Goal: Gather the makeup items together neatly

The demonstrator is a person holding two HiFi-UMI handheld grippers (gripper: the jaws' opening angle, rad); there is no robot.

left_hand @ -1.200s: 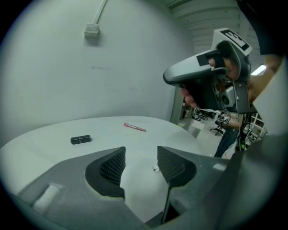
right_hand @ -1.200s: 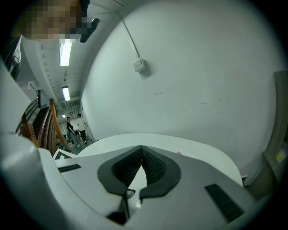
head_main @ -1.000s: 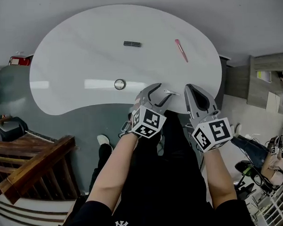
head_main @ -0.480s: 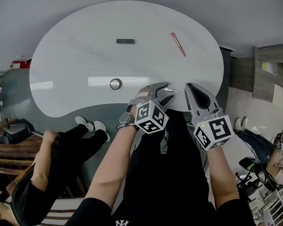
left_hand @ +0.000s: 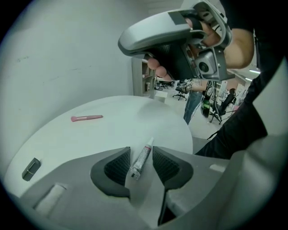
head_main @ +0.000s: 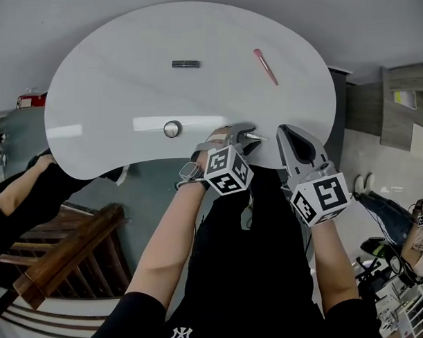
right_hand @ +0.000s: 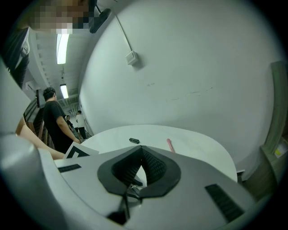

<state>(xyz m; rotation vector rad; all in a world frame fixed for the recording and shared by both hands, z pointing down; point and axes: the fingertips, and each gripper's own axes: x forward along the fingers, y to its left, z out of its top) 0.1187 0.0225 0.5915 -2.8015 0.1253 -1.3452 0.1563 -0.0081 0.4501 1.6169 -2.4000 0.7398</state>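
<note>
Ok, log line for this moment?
left claw: just closing, tube between, not yet gripped | right claw: shut, empty | pink brush, dark case, round compact: scattered

text: white "NY" emblem (head_main: 180, 336) | on: black garment (head_main: 257, 281), bottom of head view | tube (left_hand: 141, 158) print: too small to read

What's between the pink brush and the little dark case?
Nothing: the head view shows only bare white table between the pink brush and the little dark case.
</note>
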